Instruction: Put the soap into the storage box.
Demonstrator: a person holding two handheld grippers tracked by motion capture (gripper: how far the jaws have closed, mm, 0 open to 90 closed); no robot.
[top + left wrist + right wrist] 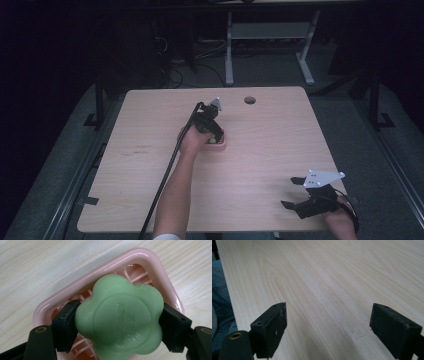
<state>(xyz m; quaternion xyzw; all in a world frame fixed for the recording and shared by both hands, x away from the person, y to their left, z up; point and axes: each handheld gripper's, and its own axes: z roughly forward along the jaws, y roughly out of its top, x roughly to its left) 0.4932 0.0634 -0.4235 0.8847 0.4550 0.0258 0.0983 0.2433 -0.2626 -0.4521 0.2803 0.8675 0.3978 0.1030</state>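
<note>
A green flower-shaped soap sits between the two black jaws of my left gripper, which press on its left and right sides. Under the soap lies a pink slatted soap dish. In the high view the left gripper points down over the pink dish near the middle of the wooden table, with a bit of green soap showing. My right gripper rests open at the table's near right corner, its jaws wide apart over bare wood.
A round cable hole sits near the table's far edge. A black cable trails from the left gripper along the person's forearm. Desk legs and cables stand on the floor beyond the table. Blue denim shows past the table edge.
</note>
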